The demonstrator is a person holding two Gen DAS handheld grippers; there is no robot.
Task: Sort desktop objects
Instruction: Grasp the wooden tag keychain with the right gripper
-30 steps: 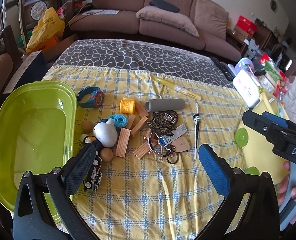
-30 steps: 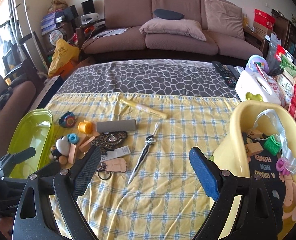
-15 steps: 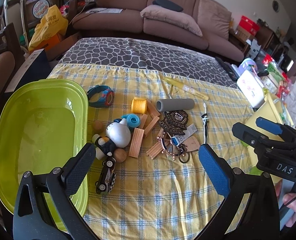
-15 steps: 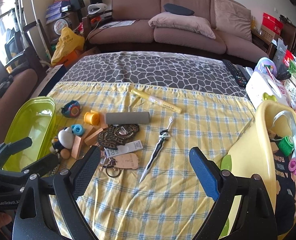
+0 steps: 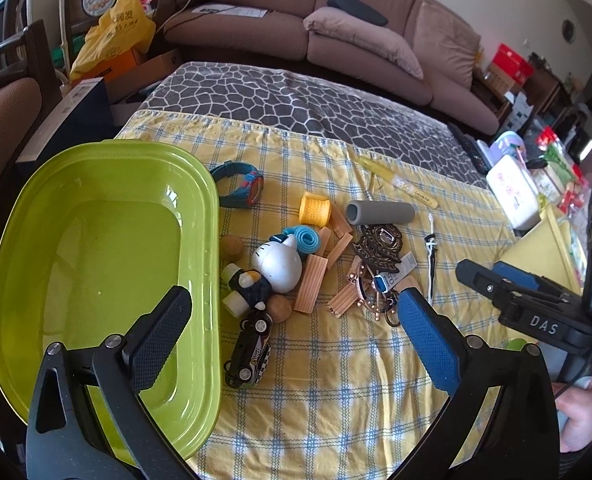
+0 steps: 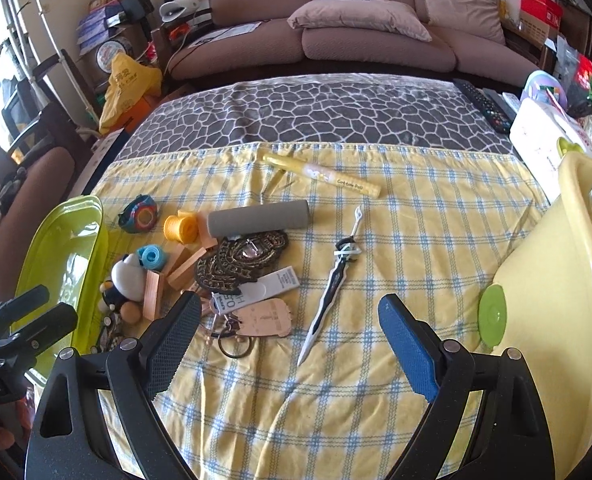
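left gripper (image 5: 291, 312): jaws wide apart, nothing between them, above toy car (image 5: 249, 354) | right gripper (image 6: 287, 328): jaws wide apart, empty, toy sword (image 6: 334, 280) at 12 o'clock between its fingers | object pile: checked cloth (image 6: 416, 240), centre-left | green tub (image 5: 95, 248): 9 o'clock of pile | yellow tub (image 6: 556, 300): 3 o'clock
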